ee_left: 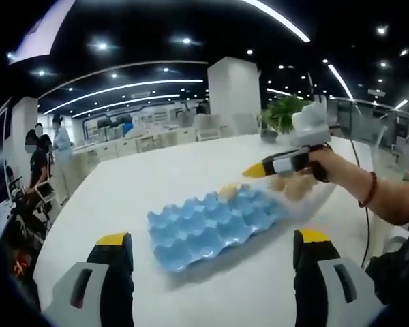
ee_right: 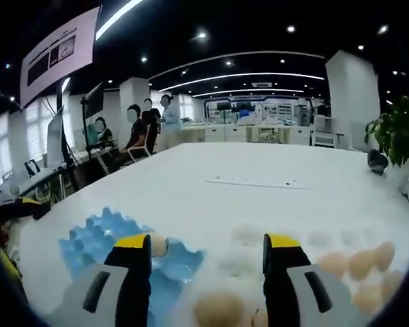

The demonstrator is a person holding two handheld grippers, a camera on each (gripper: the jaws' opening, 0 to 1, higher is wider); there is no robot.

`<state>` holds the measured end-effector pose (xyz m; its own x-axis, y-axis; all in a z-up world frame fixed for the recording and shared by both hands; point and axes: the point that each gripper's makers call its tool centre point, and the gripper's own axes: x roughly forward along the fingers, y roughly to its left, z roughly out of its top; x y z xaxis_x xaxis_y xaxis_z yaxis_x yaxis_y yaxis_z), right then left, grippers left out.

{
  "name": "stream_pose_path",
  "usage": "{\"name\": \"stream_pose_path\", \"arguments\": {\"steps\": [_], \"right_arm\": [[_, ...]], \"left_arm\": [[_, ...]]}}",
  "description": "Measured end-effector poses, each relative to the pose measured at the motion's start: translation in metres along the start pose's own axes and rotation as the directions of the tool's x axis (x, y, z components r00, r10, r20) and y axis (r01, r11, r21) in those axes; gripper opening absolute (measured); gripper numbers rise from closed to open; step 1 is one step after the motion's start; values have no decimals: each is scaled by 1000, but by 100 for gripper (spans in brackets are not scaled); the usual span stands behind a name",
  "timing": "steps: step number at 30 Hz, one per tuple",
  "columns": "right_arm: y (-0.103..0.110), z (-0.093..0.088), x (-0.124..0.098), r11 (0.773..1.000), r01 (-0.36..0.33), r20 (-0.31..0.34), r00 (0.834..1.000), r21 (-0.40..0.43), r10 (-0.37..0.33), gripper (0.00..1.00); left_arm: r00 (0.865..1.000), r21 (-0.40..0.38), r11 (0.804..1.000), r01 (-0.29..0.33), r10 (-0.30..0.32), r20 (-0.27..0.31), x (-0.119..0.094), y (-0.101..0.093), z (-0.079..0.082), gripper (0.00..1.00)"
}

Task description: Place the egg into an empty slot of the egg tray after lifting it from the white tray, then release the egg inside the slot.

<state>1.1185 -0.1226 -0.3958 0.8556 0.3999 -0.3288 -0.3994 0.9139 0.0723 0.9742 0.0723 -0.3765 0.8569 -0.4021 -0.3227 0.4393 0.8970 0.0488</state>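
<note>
White table (ee_left: 191, 170), one blue egg tray (ee_left: 211, 228) (one egg (ee_left: 228, 191) seated)

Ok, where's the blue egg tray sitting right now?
In the left gripper view the blue egg tray lies mid-table ahead of the open jaws, beside the eggs under the right gripper; in the right gripper view it's lower left.

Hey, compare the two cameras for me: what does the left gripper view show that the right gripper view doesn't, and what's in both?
Left gripper view alone: the whole blue egg tray seen lengthwise on the white table, and the right tongs reaching in over the eggs, held by a hand wearing a red wrist band.

Right gripper view alone: a row of eggs in the white tray, one egg between the open tongs, a wall poster.

Both: egg tray, table, potted plant, office background.
</note>
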Motion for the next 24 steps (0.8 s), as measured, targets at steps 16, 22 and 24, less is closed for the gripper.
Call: {"name": "stream_pose_path", "arguments": {"steps": [16,22,24], "right_arm": [[-30,-10,-10,998,51,-19,999,30,-50,67],[-39,-17,-12,996,71,-28,997,52,-69,63],[-44,-19,-12,994,89,-35,996,61,-87,62]], "left_arm": [[1000,5,1000,9,-9,-6,4,-3,0,100],[1000,3,1000,11,-11,-5,4,-3,0,100],[1000,5,1000,10,-10,-7,4,-3,-1,100]]}}
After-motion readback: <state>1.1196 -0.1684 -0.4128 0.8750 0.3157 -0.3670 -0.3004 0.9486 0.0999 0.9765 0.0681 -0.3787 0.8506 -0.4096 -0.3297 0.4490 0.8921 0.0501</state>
